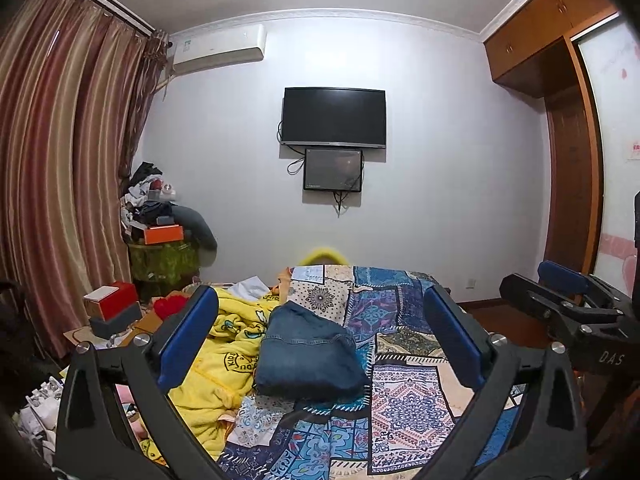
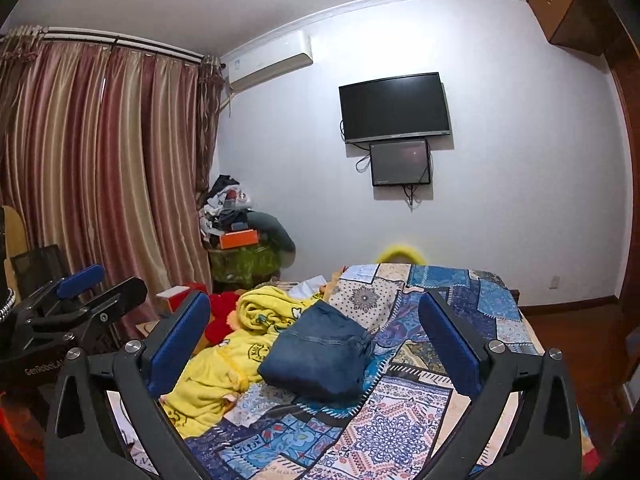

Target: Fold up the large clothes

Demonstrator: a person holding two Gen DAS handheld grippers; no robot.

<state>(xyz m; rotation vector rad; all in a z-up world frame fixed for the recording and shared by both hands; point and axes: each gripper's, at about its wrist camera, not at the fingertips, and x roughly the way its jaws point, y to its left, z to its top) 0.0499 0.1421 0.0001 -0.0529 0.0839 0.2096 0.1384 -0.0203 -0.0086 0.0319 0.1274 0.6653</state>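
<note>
A folded blue denim garment [image 1: 310, 354] [image 2: 320, 354] lies as a compact bundle on the patchwork bedspread [image 1: 408, 404] [image 2: 404, 420]. My left gripper [image 1: 320, 328] stands open in front of it, blue pads wide apart, nothing between them. My right gripper [image 2: 314, 328] is open too and holds nothing; the bundle sits a little beyond its fingertips. In the left wrist view the right gripper [image 1: 560, 292] shows at the right edge. The left gripper [image 2: 92, 284] appears at the left edge of the right wrist view. A crumpled yellow printed garment [image 1: 228, 348] [image 2: 240, 344] lies just left of the denim.
A cluttered side table [image 1: 164, 248] [image 2: 240, 256] stands by the striped curtains [image 1: 60, 180]. Boxes [image 1: 112, 304] and a red plush item [image 2: 220, 316] crowd the bed's left side. A TV [image 1: 334, 118] hangs on the far wall; a wooden wardrobe [image 1: 572, 160] lines the right.
</note>
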